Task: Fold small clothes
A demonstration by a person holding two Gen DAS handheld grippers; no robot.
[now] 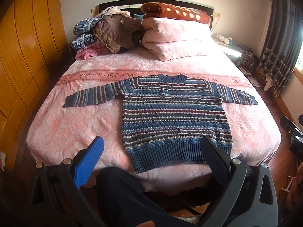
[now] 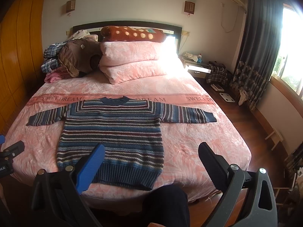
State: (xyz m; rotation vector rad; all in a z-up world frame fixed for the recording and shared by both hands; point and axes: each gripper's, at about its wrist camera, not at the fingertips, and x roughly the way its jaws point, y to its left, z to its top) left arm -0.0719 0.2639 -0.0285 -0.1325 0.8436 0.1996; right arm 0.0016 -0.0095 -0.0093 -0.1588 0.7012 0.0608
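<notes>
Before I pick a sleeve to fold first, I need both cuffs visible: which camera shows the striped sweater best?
The right wrist view. There the striped sweater lies flat with both sleeves spread, both cuffs and most of its hem clear; only the blue finger overlaps the hem. The left wrist view shows it spread too, but the dark finger covers its hem corner.

Daylight pours in from the window point(image 2: 289, 56) at about three o'clock in my right view, blowing it out white. Glare also washes the folded pink quilt point(image 2: 132, 60) and nightstand point(image 2: 198, 70). Both views bend hard at the edges, with dark corners. The wardrobe point(image 1: 24, 56) at nine o'clock sits dimmer. Focus stays fairly sharp mid-frame.
</notes>
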